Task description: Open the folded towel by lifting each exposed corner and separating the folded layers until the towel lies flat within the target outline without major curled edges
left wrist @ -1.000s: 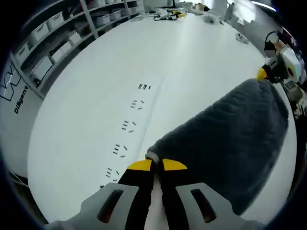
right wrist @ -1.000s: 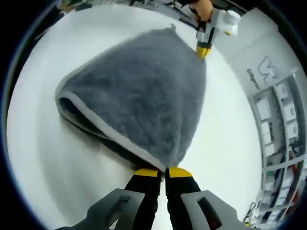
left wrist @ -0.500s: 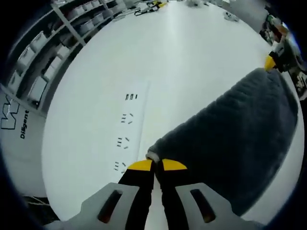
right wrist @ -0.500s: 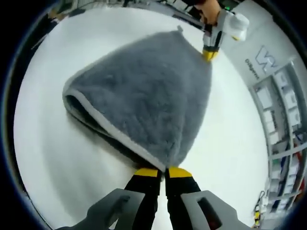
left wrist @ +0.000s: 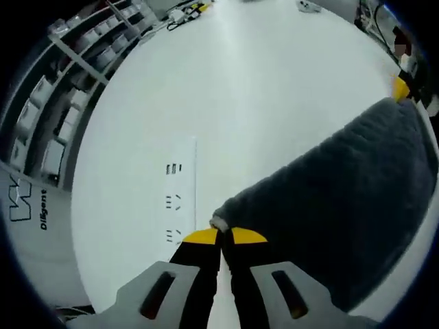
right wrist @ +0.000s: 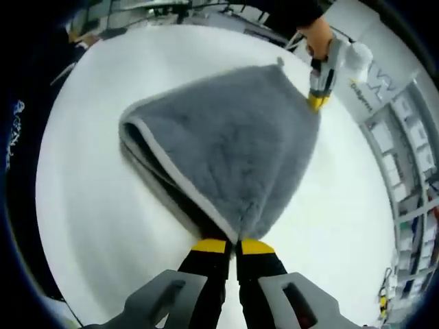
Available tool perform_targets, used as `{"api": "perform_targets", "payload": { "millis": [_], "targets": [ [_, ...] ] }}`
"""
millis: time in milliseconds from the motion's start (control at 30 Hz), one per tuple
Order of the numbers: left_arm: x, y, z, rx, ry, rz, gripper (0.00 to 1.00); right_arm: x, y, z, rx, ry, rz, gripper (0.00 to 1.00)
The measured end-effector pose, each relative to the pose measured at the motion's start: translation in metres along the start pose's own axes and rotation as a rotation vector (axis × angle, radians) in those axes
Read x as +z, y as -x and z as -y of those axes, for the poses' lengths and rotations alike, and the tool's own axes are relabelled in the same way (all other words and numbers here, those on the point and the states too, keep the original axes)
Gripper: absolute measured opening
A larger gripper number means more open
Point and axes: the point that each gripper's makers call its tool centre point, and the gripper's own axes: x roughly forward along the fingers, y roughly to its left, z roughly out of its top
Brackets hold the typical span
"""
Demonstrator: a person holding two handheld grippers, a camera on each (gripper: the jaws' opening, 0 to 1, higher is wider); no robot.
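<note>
Above the white table (right wrist: 89, 205), the grey towel (right wrist: 233, 147) hangs stretched between two sets of tongs, one at each end of an edge. Left tongs (left wrist: 221, 236): yellow tips pinched together on a hemmed corner, cloth running off to the right of the left gripper view. Right tongs (right wrist: 233, 245): tips likewise clamped on the opposite corner, cloth fanning away toward the other tongs, a person's hand (right wrist: 319, 31) behind them.

Towel not yet open. Right gripper view shows a doubled fold along its left side, pale hem curling round a dark pocket between two layers. Lower part of the fold looks to rest on or just over the table; cannot tell which.

No target outline visible in either view. Some small dark marks on a pale strip (left wrist: 175, 199) lie on the table left of the left tongs.

Judgement on the step: keep both grips firm and the held edge taut, so the layers peel apart under their own weight. Draw the edge away from the fold, low over the table, and lay it down gradually rather than dropping it, or the hem may curl. Watch that both layers are not pinched together.
</note>
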Motion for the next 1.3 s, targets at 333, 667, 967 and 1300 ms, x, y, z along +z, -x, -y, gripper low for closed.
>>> {"api": "perform_targets", "payload": {
  "millis": [333,667,967,1300],
  "targets": [
    [0.008,-0.001,0.003,-0.017,-0.144,-0.009,0.02,0.026,0.001,-0.031,0.032,-0.025,0.059,0.00],
    [0.022,0.001,0.024,-0.008,-0.279,-0.010,0.02,0.054,0.001,-0.064,0.046,-0.042,0.125,0.00],
    [0.023,0.000,0.025,-0.013,-0.331,-0.024,0.02,0.074,-0.005,-0.074,0.064,-0.054,0.173,0.00],
    [0.018,-0.001,0.009,0.011,-0.345,-0.030,0.02,0.090,-0.010,-0.077,0.040,-0.023,0.178,0.00]
  ]
}}
